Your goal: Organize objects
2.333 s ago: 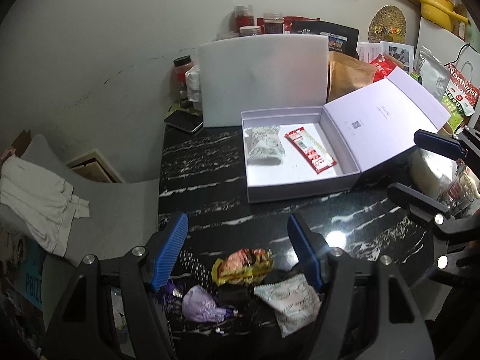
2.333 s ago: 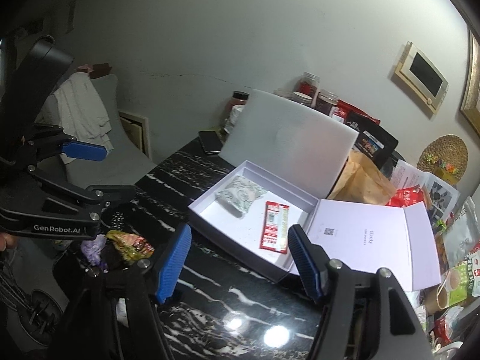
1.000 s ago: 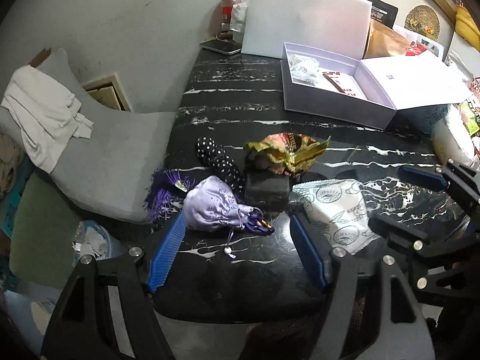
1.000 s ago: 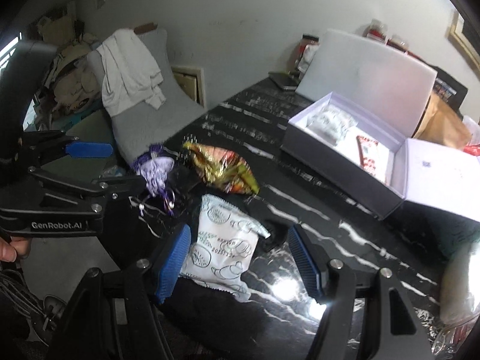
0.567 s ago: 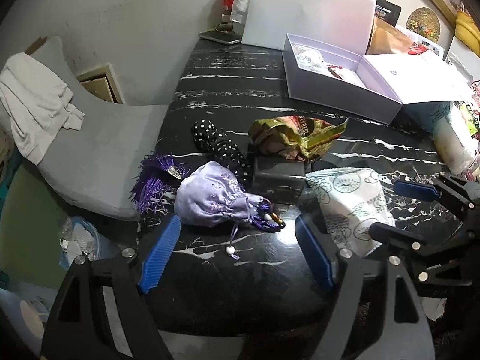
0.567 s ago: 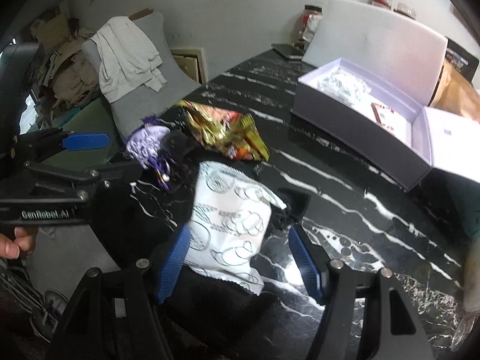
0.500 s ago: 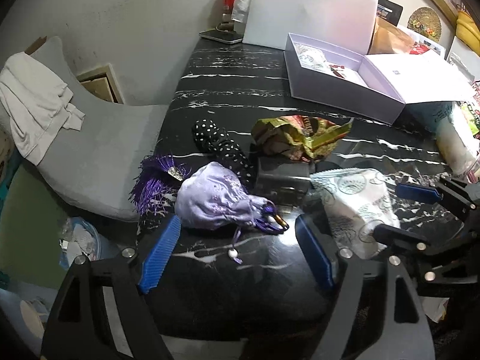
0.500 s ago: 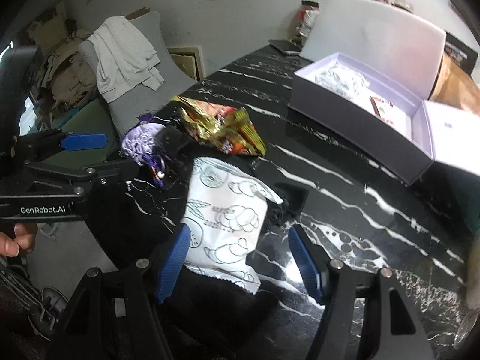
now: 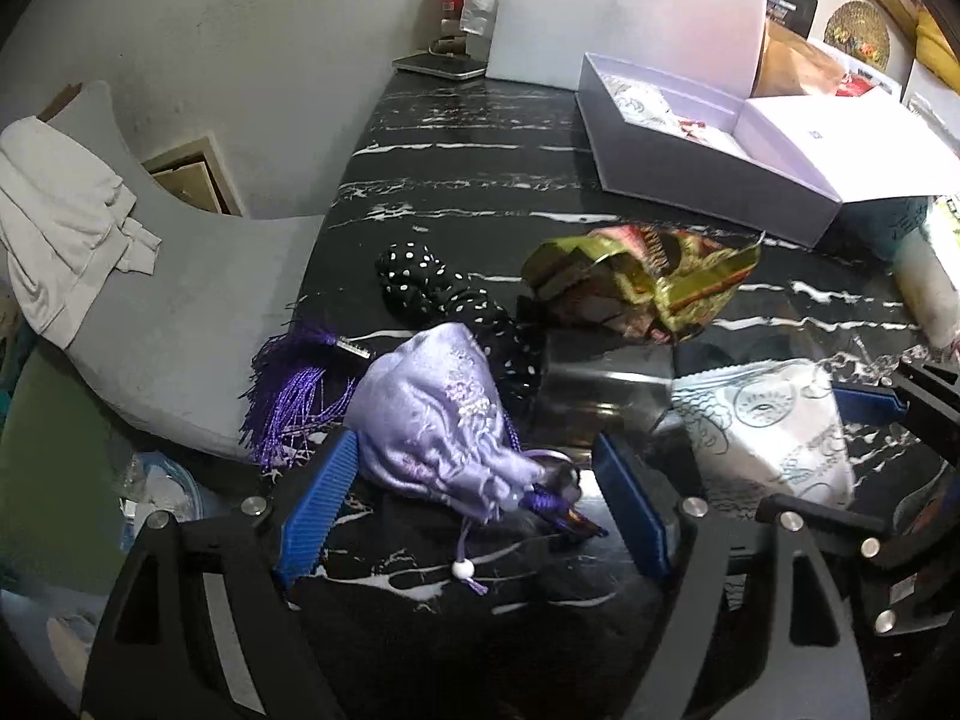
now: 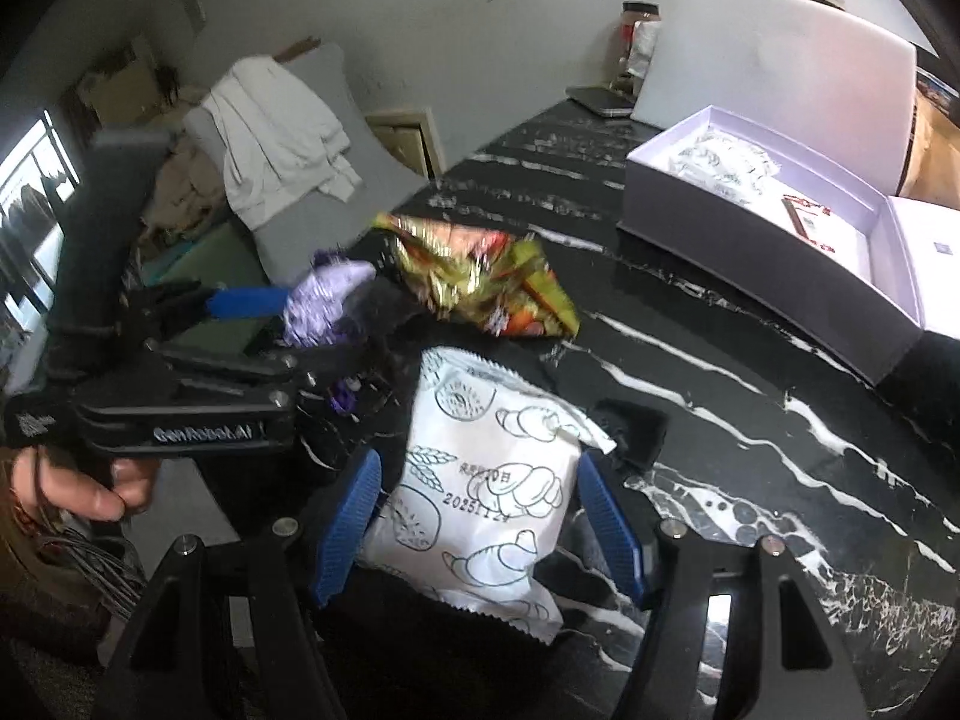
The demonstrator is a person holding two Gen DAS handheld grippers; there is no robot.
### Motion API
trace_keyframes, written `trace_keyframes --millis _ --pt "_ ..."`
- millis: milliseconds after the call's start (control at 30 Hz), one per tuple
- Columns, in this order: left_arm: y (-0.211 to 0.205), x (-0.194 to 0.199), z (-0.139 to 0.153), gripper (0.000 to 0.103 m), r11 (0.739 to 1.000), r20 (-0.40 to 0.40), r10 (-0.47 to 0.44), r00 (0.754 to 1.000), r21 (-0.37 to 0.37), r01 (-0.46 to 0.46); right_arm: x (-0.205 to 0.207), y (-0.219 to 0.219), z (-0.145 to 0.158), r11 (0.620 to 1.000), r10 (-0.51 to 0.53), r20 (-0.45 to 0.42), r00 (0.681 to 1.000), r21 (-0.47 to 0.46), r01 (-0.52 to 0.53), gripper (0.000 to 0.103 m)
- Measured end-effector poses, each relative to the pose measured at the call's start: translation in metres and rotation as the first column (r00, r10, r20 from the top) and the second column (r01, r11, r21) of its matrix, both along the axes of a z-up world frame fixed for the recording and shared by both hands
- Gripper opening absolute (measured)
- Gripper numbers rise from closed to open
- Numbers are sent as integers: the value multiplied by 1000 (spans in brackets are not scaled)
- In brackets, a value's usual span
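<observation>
Packing: gift box (image 9: 714,180) ahead already contains two packets.
Left claw (image 9: 474,504): spread around lilac pouch (image 9: 438,420).
Right claw (image 10: 477,531): spread around bread packet (image 10: 486,480).
Left: gold wrapper (image 9: 648,282), polka-dot cloth (image 9: 444,300), tassel (image 9: 294,390).

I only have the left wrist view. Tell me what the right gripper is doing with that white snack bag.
Observer: The right gripper is open, its fingers on either side of the white snack bag, not clamped.
Operator: Report what's printed on it.
Observer: Croissant and bread drawings, plus a date stamp.
Operator: Now the left gripper from that side.
Observer: The left gripper straddles the purple pouch, and a bare hand holds its handle.
</observation>
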State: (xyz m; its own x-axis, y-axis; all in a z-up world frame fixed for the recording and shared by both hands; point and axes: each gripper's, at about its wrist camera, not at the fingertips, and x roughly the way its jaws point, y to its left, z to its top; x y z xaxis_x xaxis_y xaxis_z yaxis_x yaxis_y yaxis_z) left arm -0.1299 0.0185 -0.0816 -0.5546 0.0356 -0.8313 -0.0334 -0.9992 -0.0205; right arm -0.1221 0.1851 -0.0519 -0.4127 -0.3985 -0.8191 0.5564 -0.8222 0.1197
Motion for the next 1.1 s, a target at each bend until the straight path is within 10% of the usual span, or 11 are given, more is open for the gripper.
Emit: trace_keyframes --millis 300,900,1100 --pt "-3 16 -2 56 999 -37 -24 999 34 26 6 2 -6 1000 25 -29 999 9 -25 58" --pt "29 69 6 56 989 26 -78 997 131 74 28 26 -3 998 56 -23 998 8 -55 56" --pt "36 67 -10 73 998 63 -49 997 53 46 31 37 -4 999 42 -23 999 -13 -42 56"
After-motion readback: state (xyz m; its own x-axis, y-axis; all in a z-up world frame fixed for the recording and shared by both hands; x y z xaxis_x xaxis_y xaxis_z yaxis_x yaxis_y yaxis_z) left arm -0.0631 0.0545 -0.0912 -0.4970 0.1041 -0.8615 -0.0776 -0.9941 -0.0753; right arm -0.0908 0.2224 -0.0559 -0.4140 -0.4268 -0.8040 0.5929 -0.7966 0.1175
